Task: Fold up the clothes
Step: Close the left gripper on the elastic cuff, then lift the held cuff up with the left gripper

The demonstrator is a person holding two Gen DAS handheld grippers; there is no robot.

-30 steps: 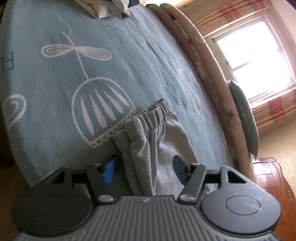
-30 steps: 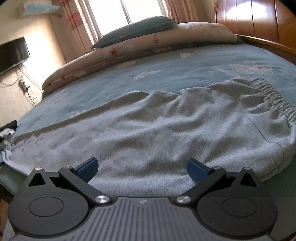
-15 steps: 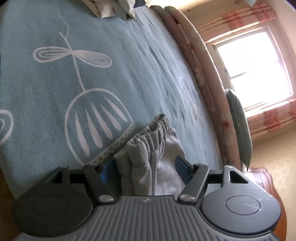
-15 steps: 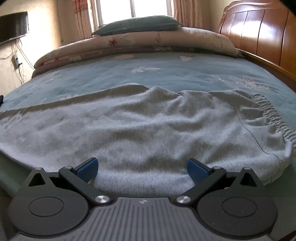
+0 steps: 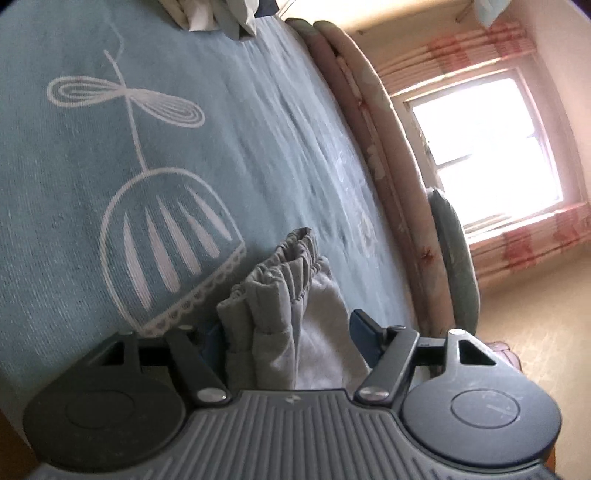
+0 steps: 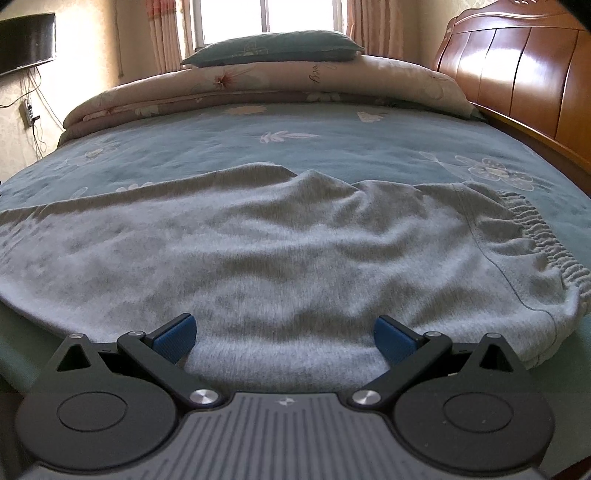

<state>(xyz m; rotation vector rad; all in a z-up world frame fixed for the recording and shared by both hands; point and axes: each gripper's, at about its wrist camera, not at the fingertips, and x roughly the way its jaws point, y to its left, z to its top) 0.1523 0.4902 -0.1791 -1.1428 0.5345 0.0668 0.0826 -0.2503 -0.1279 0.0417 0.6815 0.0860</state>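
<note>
- Your left gripper has its jaws apart; the gathered elastic waistband of the grey trousers stands bunched between the two blue pads. The cloth lies against the left-hand pad, while the other pad stands clear of it, so nothing is clamped.
- Your right gripper is spread wide, its pads resting low over the near edge of the grey trousers, gripping nothing.
- The trousers lie flat across the teal bedspread, running from the left edge of the right wrist view to the waistband at the right, near the front edge of the bed.
- Only the right wrist view gives you the whole garment, the wooden headboard, and the dark screen on the wall at left.
- Only the left wrist view shows the white bell pattern on the spread just beside the waistband, and a pile of pale cloth at the far end of the bed.
- Both views show the rolled floral quilt with a green pillow on top, under the window.
</note>
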